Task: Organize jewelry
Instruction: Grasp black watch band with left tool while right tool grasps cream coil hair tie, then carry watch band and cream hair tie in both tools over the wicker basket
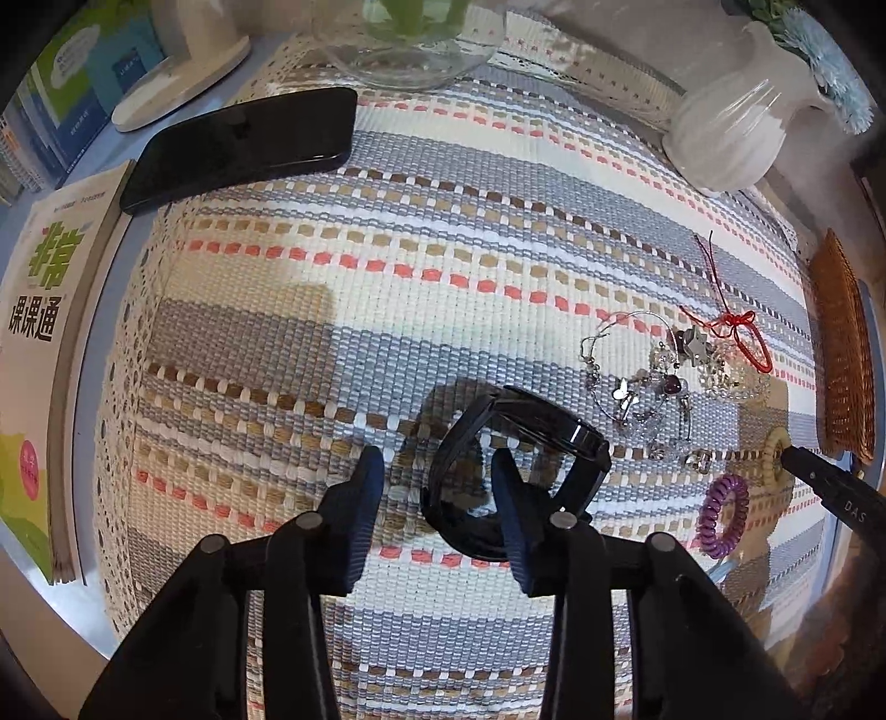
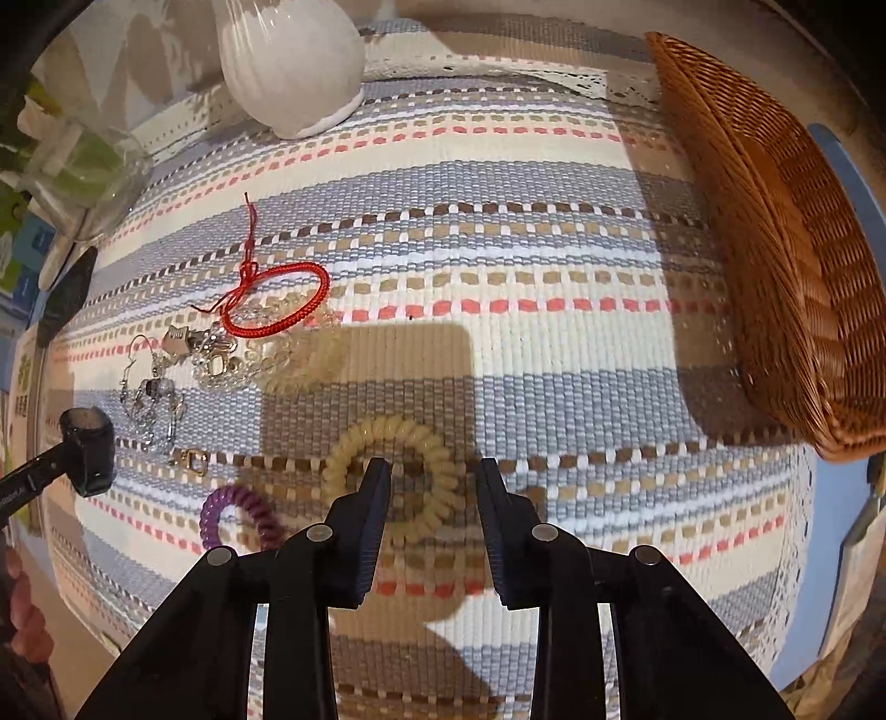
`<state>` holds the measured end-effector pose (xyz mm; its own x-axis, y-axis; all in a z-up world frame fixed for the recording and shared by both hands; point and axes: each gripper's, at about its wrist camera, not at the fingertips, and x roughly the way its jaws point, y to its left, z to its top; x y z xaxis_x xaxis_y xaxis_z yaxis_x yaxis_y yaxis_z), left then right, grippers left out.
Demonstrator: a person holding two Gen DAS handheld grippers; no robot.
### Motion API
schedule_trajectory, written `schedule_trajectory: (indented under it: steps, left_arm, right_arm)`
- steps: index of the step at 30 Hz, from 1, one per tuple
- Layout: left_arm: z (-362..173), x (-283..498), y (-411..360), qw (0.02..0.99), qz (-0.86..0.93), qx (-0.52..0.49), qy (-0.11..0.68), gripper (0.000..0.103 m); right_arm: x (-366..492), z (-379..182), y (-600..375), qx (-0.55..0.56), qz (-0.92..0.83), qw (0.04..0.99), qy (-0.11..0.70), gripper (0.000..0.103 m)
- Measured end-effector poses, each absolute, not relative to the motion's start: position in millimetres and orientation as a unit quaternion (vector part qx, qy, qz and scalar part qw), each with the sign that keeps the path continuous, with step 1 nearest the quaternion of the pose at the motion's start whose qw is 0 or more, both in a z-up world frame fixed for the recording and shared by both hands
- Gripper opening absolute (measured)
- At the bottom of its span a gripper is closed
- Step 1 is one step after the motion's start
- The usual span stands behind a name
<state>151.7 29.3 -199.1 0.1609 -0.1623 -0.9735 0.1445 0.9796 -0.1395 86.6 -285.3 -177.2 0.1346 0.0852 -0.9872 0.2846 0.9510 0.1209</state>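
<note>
In the left wrist view my left gripper [image 1: 437, 471] is open; its right finger sits inside the loop of a black watch [image 1: 520, 443] lying on the striped cloth. A pile of silver and clear jewelry [image 1: 659, 387] and a red cord bracelet [image 1: 736, 327] lie to the right. A purple coil hair tie [image 1: 722, 515] lies nearer. In the right wrist view my right gripper [image 2: 434, 471] is open, with the near side of a cream coil hair tie [image 2: 396, 471] between its fingers. The red bracelet [image 2: 277, 302], jewelry pile [image 2: 183, 376] and purple tie [image 2: 238, 515] lie left.
A wicker basket [image 2: 786, 266] stands at the right edge of the cloth, also in the left wrist view [image 1: 841, 354]. A white vase [image 2: 288, 61], a glass vase [image 1: 410, 44], a black phone [image 1: 243, 144] and books [image 1: 39, 354] ring the cloth.
</note>
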Motion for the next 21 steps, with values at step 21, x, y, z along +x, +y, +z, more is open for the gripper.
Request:
schedule_trajectory:
  steps: [21]
  left_arm:
    - [-158,147,-24,0.790,-0.134,0.008,0.598,0.008]
  right_arm:
    - [69,-145,-291,0.132,-0.002,0.755,0.643,0.010]
